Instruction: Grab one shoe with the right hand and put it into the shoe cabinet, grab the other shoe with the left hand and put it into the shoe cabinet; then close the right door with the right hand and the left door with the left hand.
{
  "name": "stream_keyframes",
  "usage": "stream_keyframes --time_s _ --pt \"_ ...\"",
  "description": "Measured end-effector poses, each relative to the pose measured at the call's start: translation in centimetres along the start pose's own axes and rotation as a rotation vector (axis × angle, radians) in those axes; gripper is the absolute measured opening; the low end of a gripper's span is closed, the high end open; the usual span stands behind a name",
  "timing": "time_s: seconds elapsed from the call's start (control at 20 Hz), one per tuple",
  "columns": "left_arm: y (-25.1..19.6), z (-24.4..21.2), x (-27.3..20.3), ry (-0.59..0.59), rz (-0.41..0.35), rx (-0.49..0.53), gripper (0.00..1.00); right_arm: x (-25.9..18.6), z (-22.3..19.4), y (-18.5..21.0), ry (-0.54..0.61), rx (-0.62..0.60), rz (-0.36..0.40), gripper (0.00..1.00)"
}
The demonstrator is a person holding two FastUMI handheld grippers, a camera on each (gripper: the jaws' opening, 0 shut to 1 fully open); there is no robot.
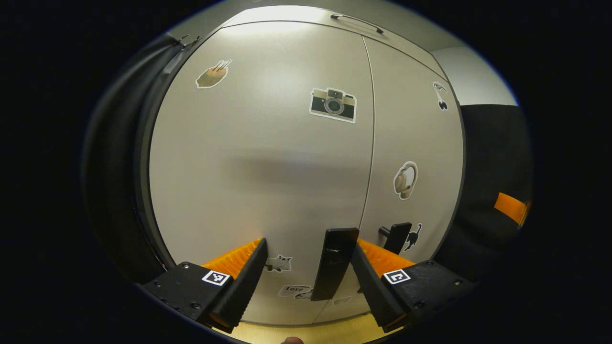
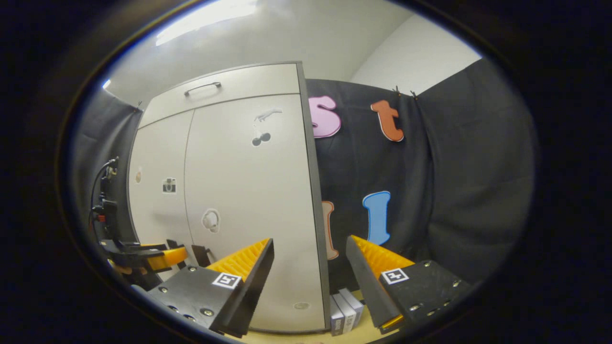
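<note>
Now left gripper (image 1: 308,272) straddles left door's handle (image 1: 334,263), jaws apart.

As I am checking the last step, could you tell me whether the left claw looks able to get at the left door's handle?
Probably yes: the left claw is open, and the left door's handle stands between its fingers with nothing in front of it.

The tall shoe cabinet with smooth matte doors (image 1: 267,162) is pale grey with dark edging. Its left door (image 1: 248,181) carries a cream-and-brown camera sticker (image 1: 333,104) and a tan sticker (image 1: 213,75); its right door (image 1: 416,143) shows a beige earmuff-like sticker (image 1: 405,180) and a black cat sticker (image 1: 414,237). The flat door handles (image 1: 334,263) are black. The wooden floor (image 1: 306,333) is light yellow. Small boxes (image 2: 345,310) beside the cabinet are grey and white.
</note>
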State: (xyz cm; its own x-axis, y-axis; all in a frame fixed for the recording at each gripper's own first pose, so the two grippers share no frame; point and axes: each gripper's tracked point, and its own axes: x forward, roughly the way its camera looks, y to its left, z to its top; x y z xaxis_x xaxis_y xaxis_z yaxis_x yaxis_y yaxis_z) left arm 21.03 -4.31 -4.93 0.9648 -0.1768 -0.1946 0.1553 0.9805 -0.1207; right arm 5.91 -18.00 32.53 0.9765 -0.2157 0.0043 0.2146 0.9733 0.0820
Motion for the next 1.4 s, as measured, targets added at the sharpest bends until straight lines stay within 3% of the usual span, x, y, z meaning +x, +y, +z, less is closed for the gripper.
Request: stream_keyframes --time_s 0.05,0.1,0.2,0.25,0.3,0.4,0.6,0.95,1.4 --pt "0.0 0.0 0.1 0.000 0.000 -0.002 1.00 -0.2 -0.1 0.2 0.003 0.000 0.007 0.91" --pt "-0.2 0.0 0.0 0.002 -0.006 -0.004 1.00 -0.4 -0.2 0.5 0.008 0.002 0.017 0.84" --pt "-0.3 -0.4 -0.2 0.024 -0.023 -0.026 1.00 -1.1 -0.2 1.3 0.019 -0.006 0.037 0.84" --pt "-0.4 -0.6 -0.7 0.039 -0.025 -0.053 1.00 -1.6 -0.1 1.6 0.023 -0.011 0.046 0.91" --pt "-0.4 -0.5 -1.4 0.039 -0.026 -0.060 1.00 -2.1 0.0 1.9 0.025 -0.014 0.055 0.91" --pt "0.1 0.6 -3.4 0.025 -0.001 -0.026 1.00 -3.5 0.6 2.9 0.031 -0.012 0.080 0.91" --pt "1.5 4.7 -10.0 -0.054 0.050 0.048 0.93 -6.8 2.0 5.0 0.035 0.001 0.131 0.91" --pt "3.2 7.6 -21.0 -0.102 0.121 0.094 0.96 -11.3 3.7 8.5 0.029 0.020 0.202 0.91" --pt "3.3 7.9 -24.4 -0.122 0.110 0.090 0.96 -13.1 4.1 11.8 0.012 0.017 0.253 0.91"
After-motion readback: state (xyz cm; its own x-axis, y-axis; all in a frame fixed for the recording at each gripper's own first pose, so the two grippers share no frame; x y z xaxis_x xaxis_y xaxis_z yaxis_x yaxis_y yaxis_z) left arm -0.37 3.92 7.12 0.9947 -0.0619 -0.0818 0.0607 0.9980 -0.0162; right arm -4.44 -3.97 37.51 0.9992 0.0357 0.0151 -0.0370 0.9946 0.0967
